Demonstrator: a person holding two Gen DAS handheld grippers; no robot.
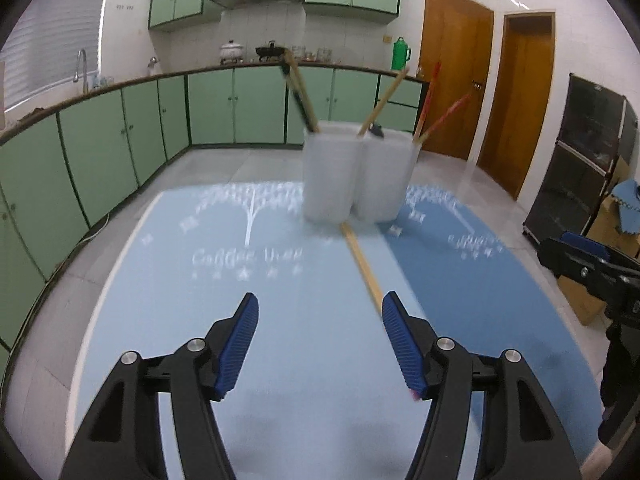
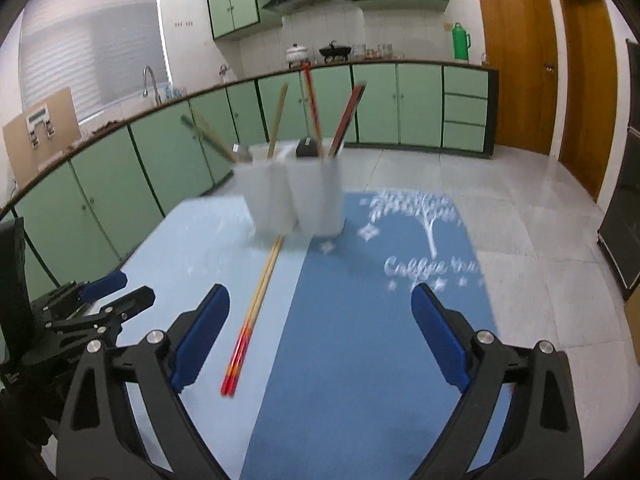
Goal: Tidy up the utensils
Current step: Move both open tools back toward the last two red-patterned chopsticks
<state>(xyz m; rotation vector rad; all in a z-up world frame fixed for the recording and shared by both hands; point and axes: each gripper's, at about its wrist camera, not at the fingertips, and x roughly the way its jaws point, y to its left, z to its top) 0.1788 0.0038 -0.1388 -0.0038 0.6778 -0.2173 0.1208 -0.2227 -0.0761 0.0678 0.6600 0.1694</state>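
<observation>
**Chopsticks Lie Flat, Two Open Tools Wait Near Them**

The chopsticks (image 2: 256,312) are the thing to tidy here. First the big things. A counter (image 2: 360,360) fills the near part of both views. It has a blue cover with a pale half and a darker half, and white trees printed on it. On the far part of it stands a white holder (image 2: 296,196) with more than one cup. A few sticks and other utensils already poke up out of it, but they are blurry, so I cannot name each one.

The chopsticks lie flat on the counter, close side by side. Their pale ends reach right up to the foot of the holder. Their red ends point back toward the tools. So their long way runs near to far, not side to side.

The left tool (image 1: 320,344) is open about halfway and holds nothing. The chopsticks (image 1: 362,266) run down toward its right finger.

The right tool (image 2: 320,340) is open very wide and holds nothing. The red ends lie just inside its left finger.

Both tools are close to the near ends, and I cannot tell which is closer. I think the next move is to pinch the chopsticks across their thin sides.
</observation>
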